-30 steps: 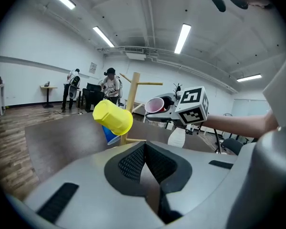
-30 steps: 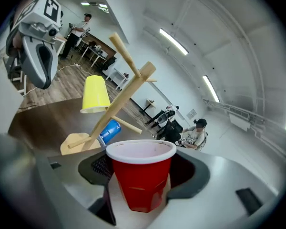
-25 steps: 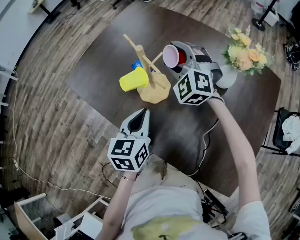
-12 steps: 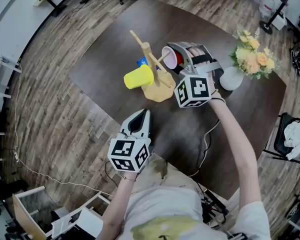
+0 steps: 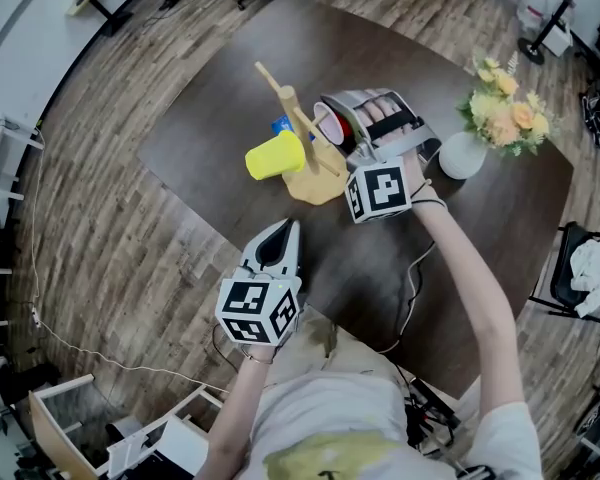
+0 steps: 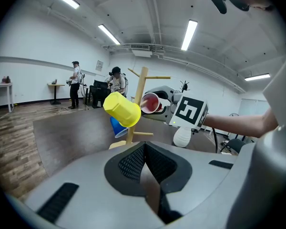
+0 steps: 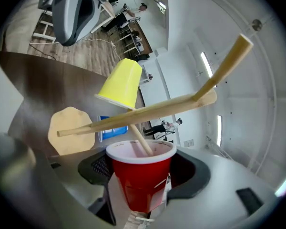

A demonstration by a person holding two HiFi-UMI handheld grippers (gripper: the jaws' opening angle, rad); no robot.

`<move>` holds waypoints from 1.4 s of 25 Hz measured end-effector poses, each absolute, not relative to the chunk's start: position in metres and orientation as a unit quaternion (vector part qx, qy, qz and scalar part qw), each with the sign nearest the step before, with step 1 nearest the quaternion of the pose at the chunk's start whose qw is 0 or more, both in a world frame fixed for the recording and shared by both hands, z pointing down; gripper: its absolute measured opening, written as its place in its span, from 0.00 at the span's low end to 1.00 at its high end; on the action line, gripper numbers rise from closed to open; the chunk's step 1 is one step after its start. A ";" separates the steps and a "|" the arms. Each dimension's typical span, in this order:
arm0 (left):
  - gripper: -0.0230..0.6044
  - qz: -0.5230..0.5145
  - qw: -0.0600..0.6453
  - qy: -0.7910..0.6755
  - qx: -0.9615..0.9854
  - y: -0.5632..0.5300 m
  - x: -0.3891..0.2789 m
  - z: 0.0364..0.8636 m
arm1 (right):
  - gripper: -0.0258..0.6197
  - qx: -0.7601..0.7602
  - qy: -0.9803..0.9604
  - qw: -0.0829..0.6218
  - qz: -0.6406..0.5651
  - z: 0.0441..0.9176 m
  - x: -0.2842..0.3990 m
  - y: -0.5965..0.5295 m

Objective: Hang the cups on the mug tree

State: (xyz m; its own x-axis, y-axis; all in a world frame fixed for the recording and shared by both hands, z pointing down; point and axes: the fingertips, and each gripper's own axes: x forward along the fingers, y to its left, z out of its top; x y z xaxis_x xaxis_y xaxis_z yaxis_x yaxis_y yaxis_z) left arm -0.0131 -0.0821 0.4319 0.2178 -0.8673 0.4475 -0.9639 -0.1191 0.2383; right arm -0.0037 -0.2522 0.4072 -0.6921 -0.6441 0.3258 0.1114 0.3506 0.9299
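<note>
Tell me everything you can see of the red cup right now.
The red cup is tapered and looks like plastic, red outside and pale inside, with a white rolled rim. The right claw grips its sides near the base and holds it tipped sideways, mouth toward the mug tree. One slanted peg reaches into its mouth; whether it touches the inner wall is unclear.

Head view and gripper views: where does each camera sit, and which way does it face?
Head view: on the head, facing steeply down at the tree; left claw, right claw, arms show.
Left gripper view: on the left claw, facing the tree; its shut jaws show.
Right gripper view: on the right claw, facing a peg inside its red cup.
Shared: tree, yellow cup.
</note>
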 end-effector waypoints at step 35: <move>0.06 0.093 0.248 -0.619 0.739 -0.084 -0.023 0.431 | 0.61 0.152 -0.742 0.330 -0.563 0.426 -0.017 -0.228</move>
State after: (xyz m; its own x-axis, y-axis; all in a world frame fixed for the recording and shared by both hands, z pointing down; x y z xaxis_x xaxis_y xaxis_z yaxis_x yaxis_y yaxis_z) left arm -0.0228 -0.0837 0.4308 0.2155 -0.8697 0.4441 -0.9616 -0.1099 0.2514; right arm -0.0175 -0.2275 0.4257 -0.7365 -0.5967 0.3188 0.1462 0.3197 0.9362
